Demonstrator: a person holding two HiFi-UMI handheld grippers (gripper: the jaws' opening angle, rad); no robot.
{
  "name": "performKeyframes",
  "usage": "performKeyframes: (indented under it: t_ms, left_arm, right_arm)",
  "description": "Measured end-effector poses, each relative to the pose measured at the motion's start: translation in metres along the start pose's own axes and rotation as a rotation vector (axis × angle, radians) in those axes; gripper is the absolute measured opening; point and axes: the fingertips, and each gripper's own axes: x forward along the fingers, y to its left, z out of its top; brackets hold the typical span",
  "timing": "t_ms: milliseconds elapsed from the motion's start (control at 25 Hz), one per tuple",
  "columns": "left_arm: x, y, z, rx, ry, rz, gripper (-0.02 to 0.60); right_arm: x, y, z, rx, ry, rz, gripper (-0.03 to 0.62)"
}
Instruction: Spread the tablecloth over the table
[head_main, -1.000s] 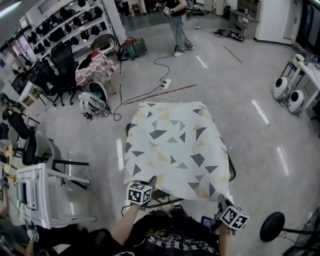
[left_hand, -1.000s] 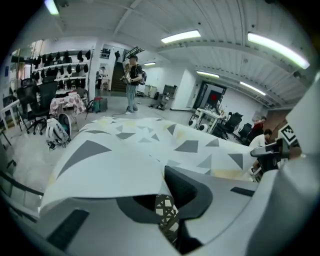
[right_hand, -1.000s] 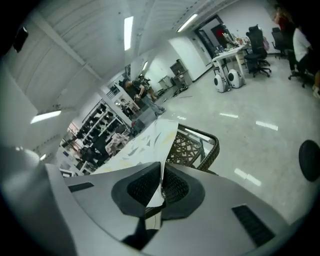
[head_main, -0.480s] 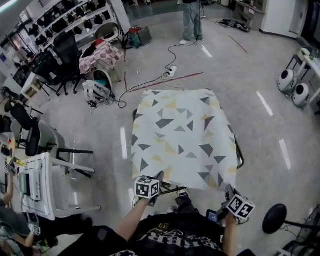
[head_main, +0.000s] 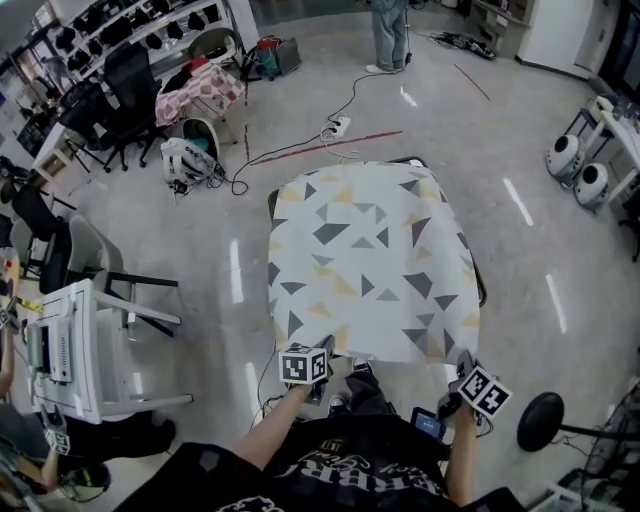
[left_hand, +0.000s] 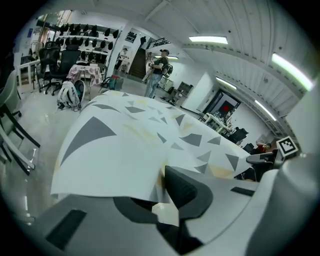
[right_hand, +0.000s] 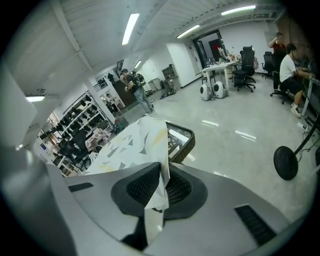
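Over the table (head_main: 483, 293), the tablecloth (head_main: 370, 260) is lying spread, near hem overhanging at 6 o'clock. Left gripper (head_main: 322, 350) and right gripper (head_main: 462, 365) are pinching its 7 and 5 o'clock corners. It's looking thin, light and limp, so corner holds are suiting it.

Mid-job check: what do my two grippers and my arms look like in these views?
The left gripper and right gripper match: pale grey moulded bodies, dark ribbed pads, and a white cube printed with black square markers on each. No cables show. The person wears a black top with pale print; forearms are uncovered.
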Motion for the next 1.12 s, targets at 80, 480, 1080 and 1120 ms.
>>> performKeyframes:
  t_ms: [80, 480, 1080, 1120]
  left_arm:
    - [0.001, 0.007, -0.002, -0.034, 0.013, 0.013, 0.05]
    - [-0.019, 0.006, -0.053, -0.13, 0.136, 0.022, 0.345]
    - [-0.099, -0.047, -0.014, 0.105, -0.125, -0.158, 0.275]
    - [-0.104, -0.054, -0.011, 0.128, -0.144, -0.172, 0.261]
  right_arm:
    - [0.002, 0.0, 0.0, 0.021, -0.017, 0.012, 0.039]
    - [-0.012, -0.005, -0.007, 0.106, -0.058, -0.022, 0.269]
    - [-0.078, 0.058, -0.031, -0.005, -0.111, 0.198, 0.222]
    - [-0.085, 0.069, -0.032, -0.022, -0.114, 0.227, 0.216]
